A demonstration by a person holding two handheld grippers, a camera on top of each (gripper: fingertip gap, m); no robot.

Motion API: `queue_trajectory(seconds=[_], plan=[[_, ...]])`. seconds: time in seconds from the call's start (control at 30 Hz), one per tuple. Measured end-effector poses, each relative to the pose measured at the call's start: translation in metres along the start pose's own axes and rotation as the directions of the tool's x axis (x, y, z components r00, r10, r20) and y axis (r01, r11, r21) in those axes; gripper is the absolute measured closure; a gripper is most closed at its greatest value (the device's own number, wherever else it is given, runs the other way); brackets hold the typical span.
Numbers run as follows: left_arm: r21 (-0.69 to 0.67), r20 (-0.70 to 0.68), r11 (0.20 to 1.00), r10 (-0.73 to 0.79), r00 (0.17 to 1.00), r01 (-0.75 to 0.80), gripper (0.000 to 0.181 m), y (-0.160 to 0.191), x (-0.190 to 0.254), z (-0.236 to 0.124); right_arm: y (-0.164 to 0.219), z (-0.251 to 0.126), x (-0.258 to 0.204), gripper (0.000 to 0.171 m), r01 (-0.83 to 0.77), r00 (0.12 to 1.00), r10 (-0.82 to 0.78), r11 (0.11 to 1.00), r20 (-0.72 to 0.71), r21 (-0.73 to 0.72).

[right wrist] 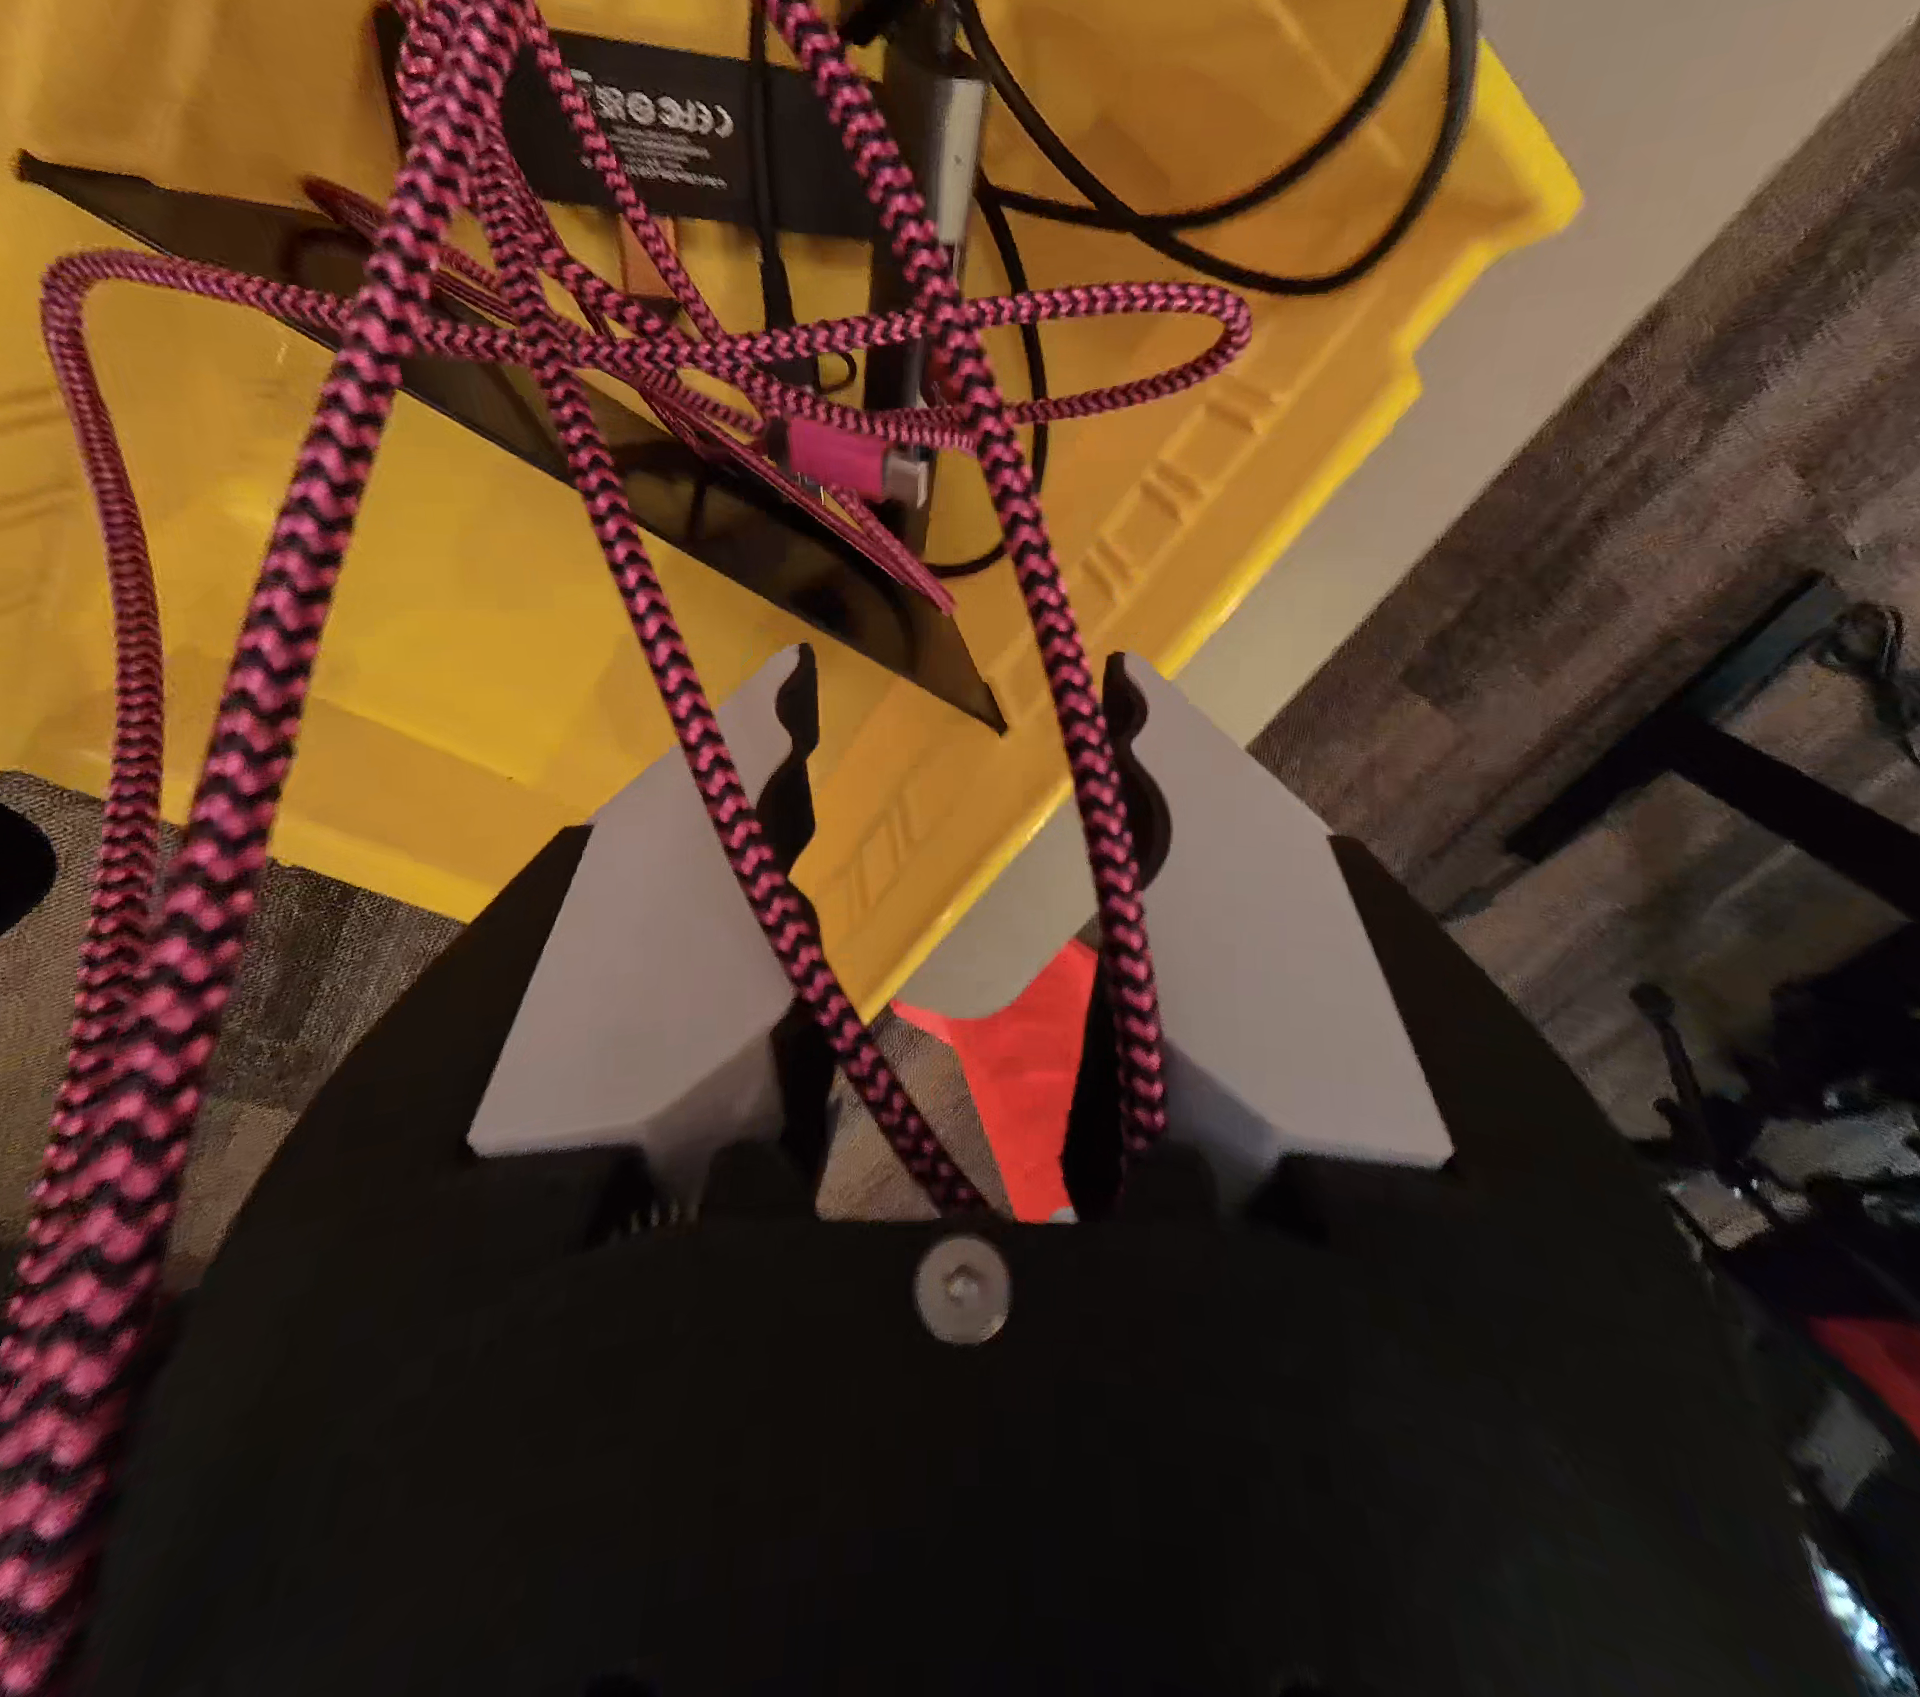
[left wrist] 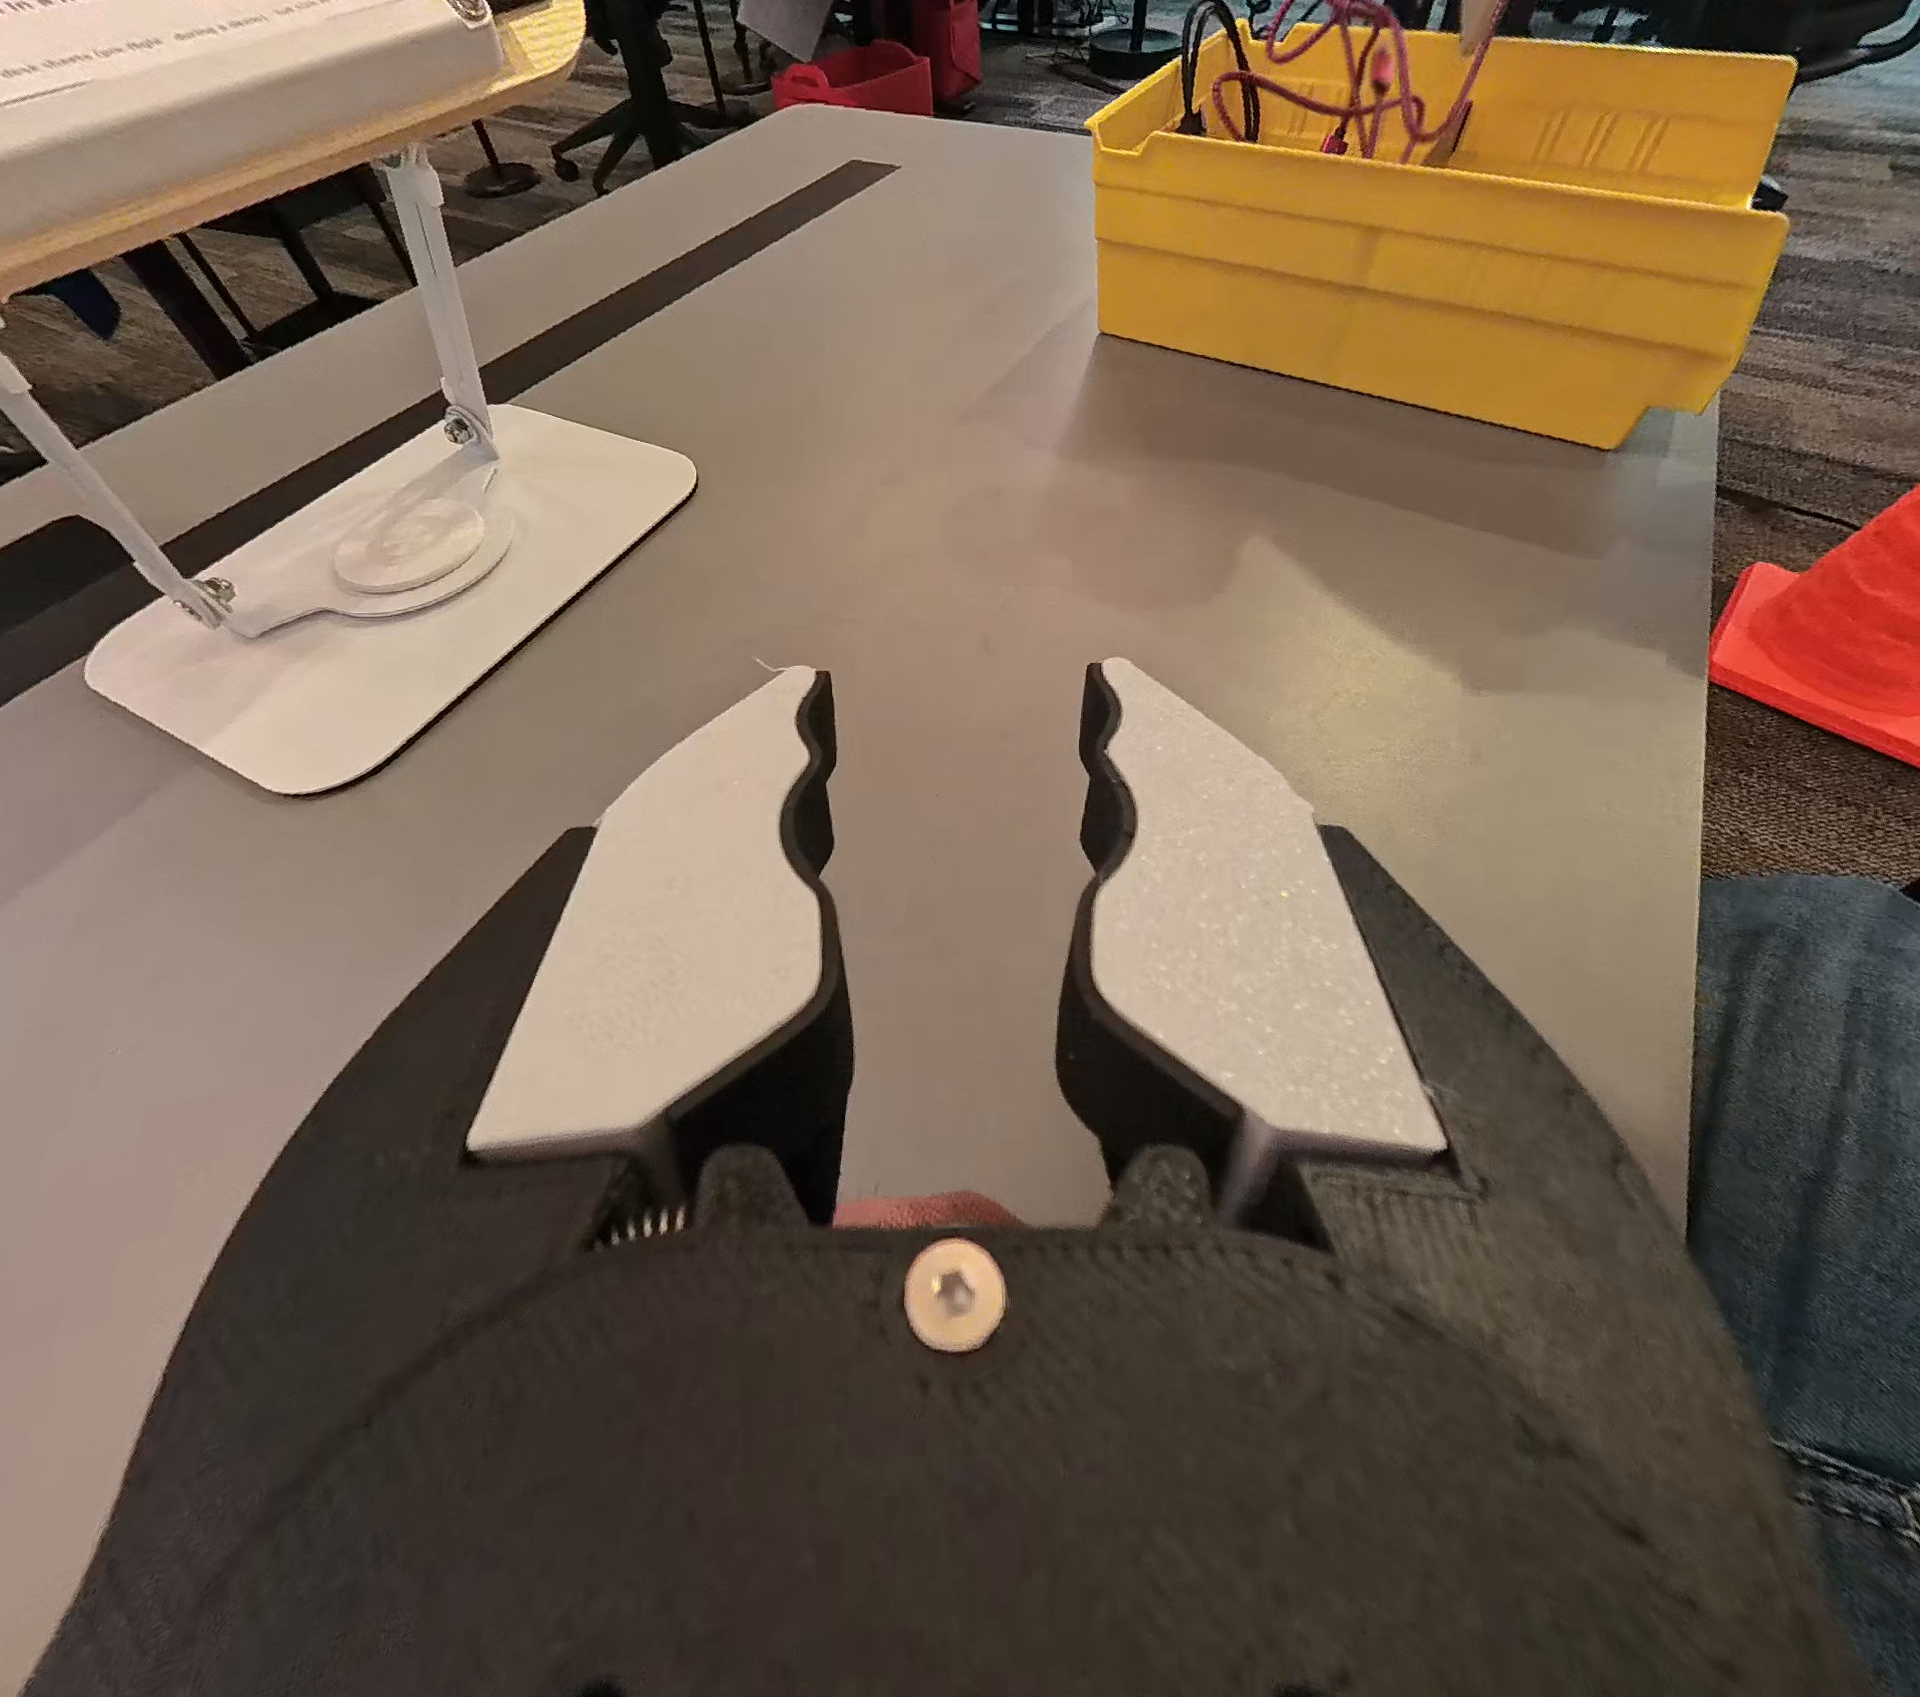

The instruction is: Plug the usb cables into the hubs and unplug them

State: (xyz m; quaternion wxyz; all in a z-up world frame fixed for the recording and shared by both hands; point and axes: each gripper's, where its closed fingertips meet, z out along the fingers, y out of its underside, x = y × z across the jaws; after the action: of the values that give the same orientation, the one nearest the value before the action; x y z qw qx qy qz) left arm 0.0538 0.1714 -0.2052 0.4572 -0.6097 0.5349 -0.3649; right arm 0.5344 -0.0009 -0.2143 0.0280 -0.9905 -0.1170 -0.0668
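Left gripper (left wrist: 956,681) hovers low over the bare middle of the grey desk (left wrist: 935,452), jaws parted with nothing between them. Right gripper (right wrist: 961,660) hangs above the yellow bin (left wrist: 1434,265) at the desk's far right corner, jaws open; two strands of pink braided cable (right wrist: 312,504) run through the gap, draped rather than pinched, and more loops trail down into the bin. Step in hand, as judged: getting cables and hubs out of the bin onto the desk. To do it well, the jaws should close on a plug body, such as the pink plug (right wrist: 852,468), not mid-cord, and lift slowly so the tangle does not drag other items along. Bin contents: a black hub (right wrist: 686,130) lying flat, a black cable (right wrist: 1351,89) coiled at the far end with a grey-sleeved connector (right wrist: 956,130), a dark flat panel (right wrist: 623,442) leaning across, and the pink loops over all. A white document stand (left wrist: 395,598) occupies the desk's left side.
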Motion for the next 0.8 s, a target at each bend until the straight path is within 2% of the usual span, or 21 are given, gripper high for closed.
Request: queue_trajectory(seconds=[0.1, 0.2, 0.3, 0.4, 0.47, 0.53, 0.57, 0.6, 0.67, 0.73, 0.8], plan=[[-0.002, -0.001, 1.0, 0.006, 1.0, -0.006, 0.137, 0.0, 0.001, 0.0, -0.005, -0.012, -0.001, 0.121, -0.028, 0.999, 0.027, 0.999, 0.024, 0.047], [-0.009, 0.002, 1.0, 0.011, 1.0, -0.011, 0.137, 0.001, 0.001, -0.001, 0.005, -0.013, 0.011, 0.123, -0.045, 0.998, 0.044, 0.999, -0.038, -0.03], [-0.012, -0.005, 1.0, 0.003, 1.0, -0.003, 0.137, 0.002, 0.001, 0.0, 0.011, 0.002, 0.016, 0.124, 0.053, 0.992, -0.074, 0.98, -0.102, -0.191], [-0.019, -0.009, 1.0, 0.008, 1.0, -0.009, 0.137, 0.004, 0.002, 0.001, 0.026, 0.008, 0.039, 0.126, 0.118, 0.949, -0.226, 0.901, -0.22, -0.417], [-0.025, -0.014, 1.0, 0.01, 1.0, -0.01, 0.137, 0.005, 0.004, 0.003, 0.024, 0.008, 0.051, 0.122, 0.13, 0.927, -0.279, 0.867, -0.252, -0.48], [-0.029, -0.015, 0.999, 0.015, 1.0, -0.016, 0.137, 0.005, 0.005, 0.004, 0.023, 0.007, 0.062, 0.109, 0.092, 0.928, -0.261, 0.853, -0.267, -0.513], [-0.031, -0.019, 0.999, 0.017, 1.0, -0.018, 0.137, 0.005, 0.006, 0.005, 0.022, 0.006, 0.064, 0.112, 0.089, 0.927, -0.268, 0.838, -0.263, -0.539], [-0.036, -0.021, 0.999, 0.022, 1.0, -0.023, 0.137, 0.006, 0.007, 0.006, 0.018, 0.008, 0.06, 0.109, 0.13, 0.93, -0.292, 0.831, -0.224, -0.54], [-0.05, -0.018, 0.998, 0.039, 0.999, -0.039, 0.137, 0.007, 0.007, 0.006, -0.002, 0.017, 0.021, 0.114, 0.19, 0.978, -0.207, 0.902, -0.002, -0.387], [-0.056, -0.02, 0.997, 0.044, 0.999, -0.045, 0.137, 0.009, 0.008, 0.006, -0.002, 0.002, 0.041, 0.112, 0.135, 0.979, -0.186, 0.904, -0.087, -0.406], [-0.059, -0.027, 0.997, 0.04, 0.999, -0.041, 0.137, 0.011, 0.008, 0.006, -0.015, -0.009, 0.036, 0.116, 0.127, 0.987, -0.151, 0.937, -0.05, -0.326]])
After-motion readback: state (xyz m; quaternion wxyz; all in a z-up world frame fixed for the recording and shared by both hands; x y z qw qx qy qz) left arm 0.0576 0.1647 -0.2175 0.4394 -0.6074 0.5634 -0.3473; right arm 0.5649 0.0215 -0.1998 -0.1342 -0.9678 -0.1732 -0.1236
